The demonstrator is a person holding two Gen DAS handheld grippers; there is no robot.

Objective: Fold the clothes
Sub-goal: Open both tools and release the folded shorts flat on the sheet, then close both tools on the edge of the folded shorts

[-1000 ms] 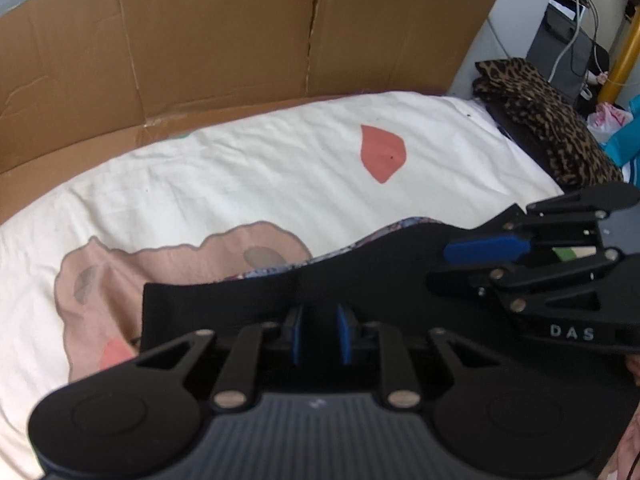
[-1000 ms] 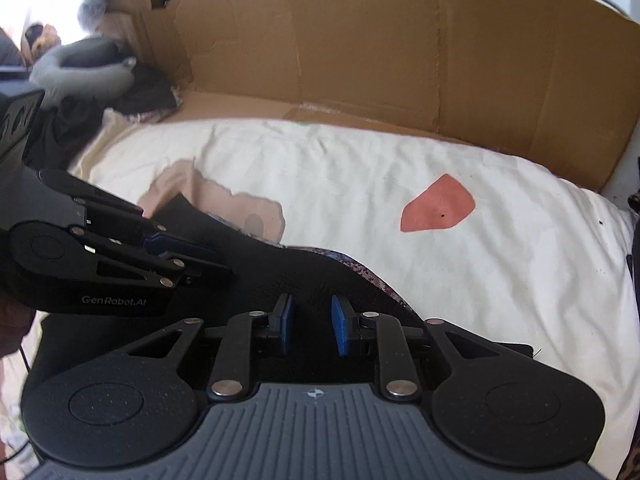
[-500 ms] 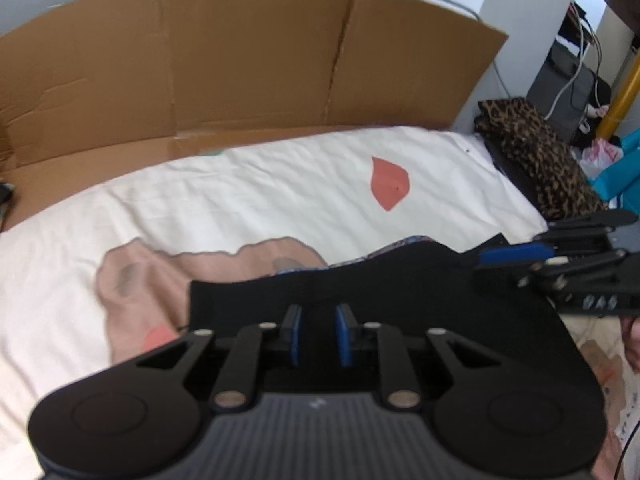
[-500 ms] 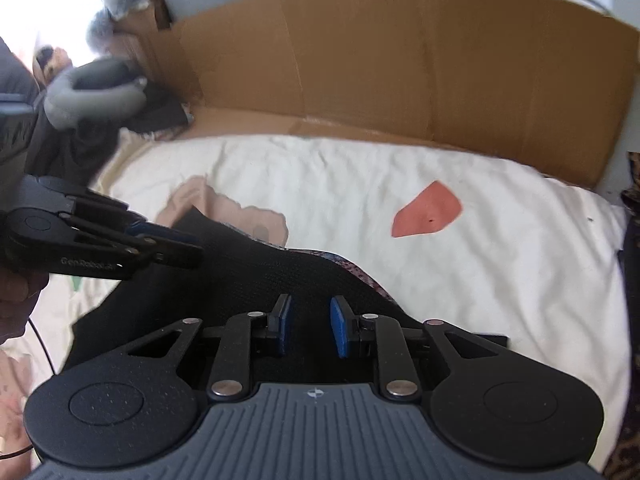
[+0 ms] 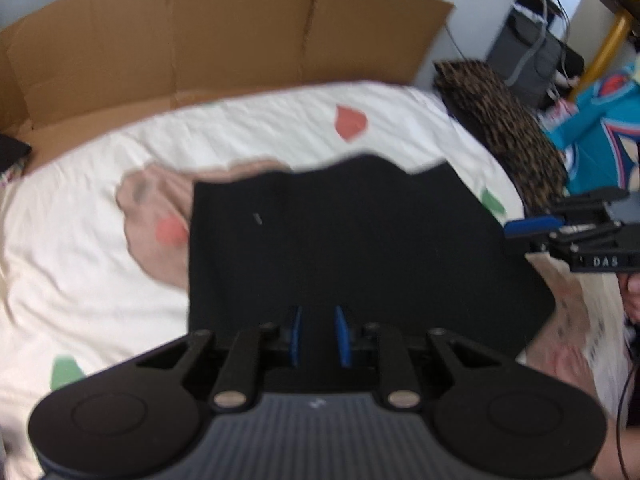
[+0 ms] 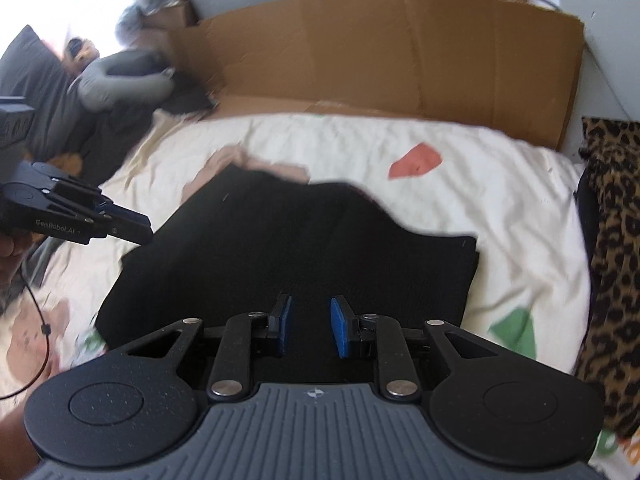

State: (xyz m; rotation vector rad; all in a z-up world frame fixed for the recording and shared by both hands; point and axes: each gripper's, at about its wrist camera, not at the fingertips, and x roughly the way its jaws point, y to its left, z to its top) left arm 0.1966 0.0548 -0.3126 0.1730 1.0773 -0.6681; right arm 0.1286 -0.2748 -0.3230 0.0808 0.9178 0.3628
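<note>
We see the black garment point(image 5: 360, 248) flat on the bed point(image 5: 80, 280), its long axis crossways just ahead of the left claw point(image 5: 318, 336) and right claw point(image 6: 308, 326), both narrow, empty.

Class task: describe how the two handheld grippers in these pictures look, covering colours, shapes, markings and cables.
Both the left gripper and right gripper are black, with blue pads, silver pivot pins, round side discs and a ribbed grey base. White lettering marks their sides. A thin black cable hangs by the left one.
</note>
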